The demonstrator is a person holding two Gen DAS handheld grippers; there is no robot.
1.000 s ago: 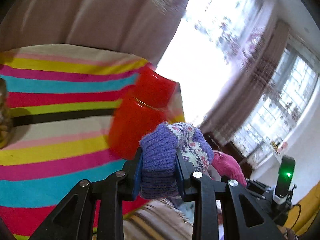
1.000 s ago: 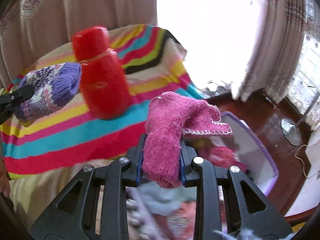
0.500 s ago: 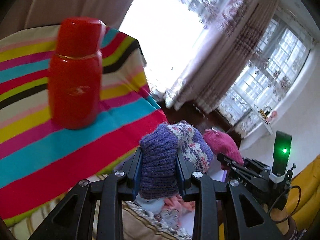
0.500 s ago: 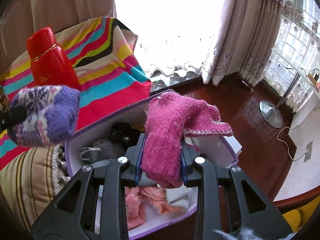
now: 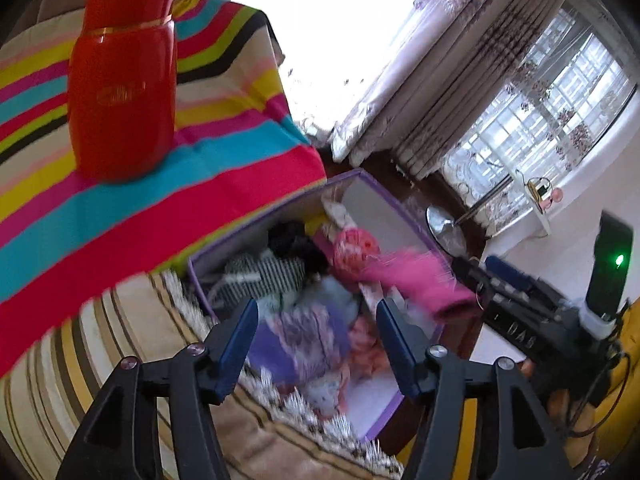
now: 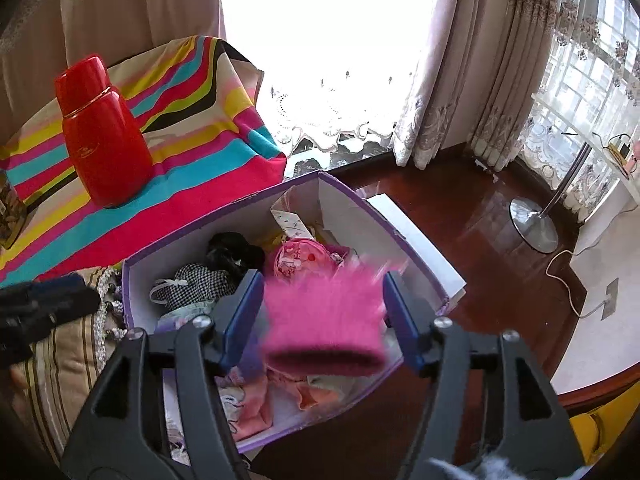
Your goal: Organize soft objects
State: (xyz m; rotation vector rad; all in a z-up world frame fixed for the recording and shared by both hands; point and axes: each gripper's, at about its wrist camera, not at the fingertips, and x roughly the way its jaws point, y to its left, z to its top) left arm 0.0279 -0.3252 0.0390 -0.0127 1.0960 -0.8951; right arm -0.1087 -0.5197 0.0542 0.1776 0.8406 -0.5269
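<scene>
Both grippers, left (image 5: 316,340) and right (image 6: 323,318), hang over the box (image 6: 416,236) with jaws spread. The pink sock (image 6: 324,328), blurred, seems to be dropping into it; the purple sock (image 5: 300,340) lies inside. Light, limp knits: pinch mid-body.

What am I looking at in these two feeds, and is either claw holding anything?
Each feed comes from a camera on a hand-held two-finger claw, looking along its fingers. The left gripper and right gripper are both open above a purple box of soft clothes. A blurred pink sock sits between the right fingers, untouched, seemingly falling. A purple sock, also blurred, is over the pile under the left claw. Beside the box, a red flask stands on a striped cloth. Neither claw holds anything.
</scene>
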